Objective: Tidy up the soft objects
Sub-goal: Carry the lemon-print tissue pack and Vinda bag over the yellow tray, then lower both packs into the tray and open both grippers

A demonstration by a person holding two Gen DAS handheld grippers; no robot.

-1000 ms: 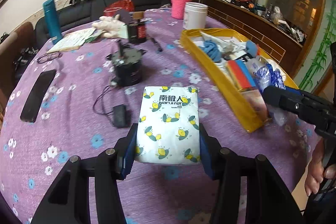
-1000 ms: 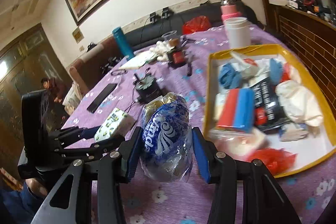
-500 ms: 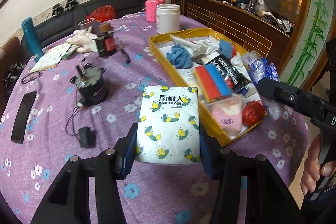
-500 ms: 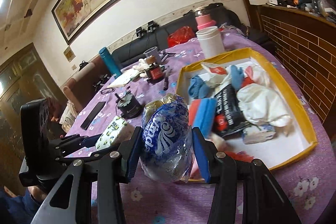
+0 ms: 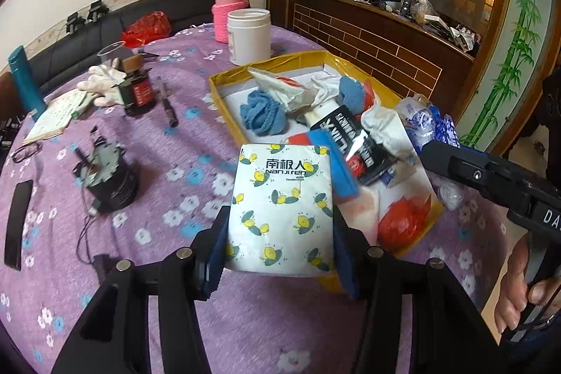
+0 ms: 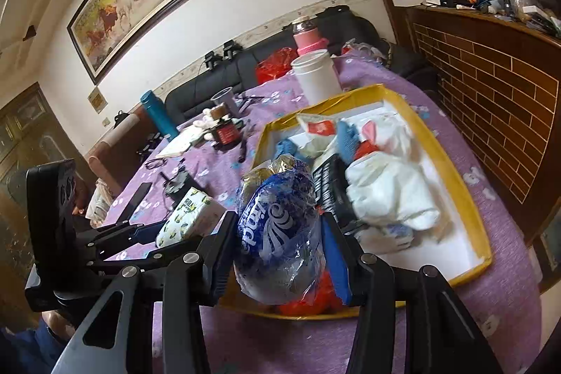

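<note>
While your left gripper (image 5: 280,230) clamps its 2 blue pads onto the sides of the white tissue pack (image 5: 280,205) printed with yellow lemons, that pack hangs in the air over the near left edge of the yellow tray (image 5: 357,69). Left of it on the purple flowered tablecloth (image 5: 168,184) sit a black phone (image 5: 15,223), a black round device (image 5: 108,181) and a dark jar (image 5: 138,92). Inside the tray lie a blue cloth (image 5: 261,114), a black packet (image 5: 357,142) and a white bundle (image 6: 389,188), all crowded together. Over the tray's near edge your right gripper (image 6: 278,240) squeezes the blue and clear crinkly bag (image 6: 277,230) between its pads, lifted off the table. A hand (image 5: 519,286) grips that tool's handle at far right.
</note>
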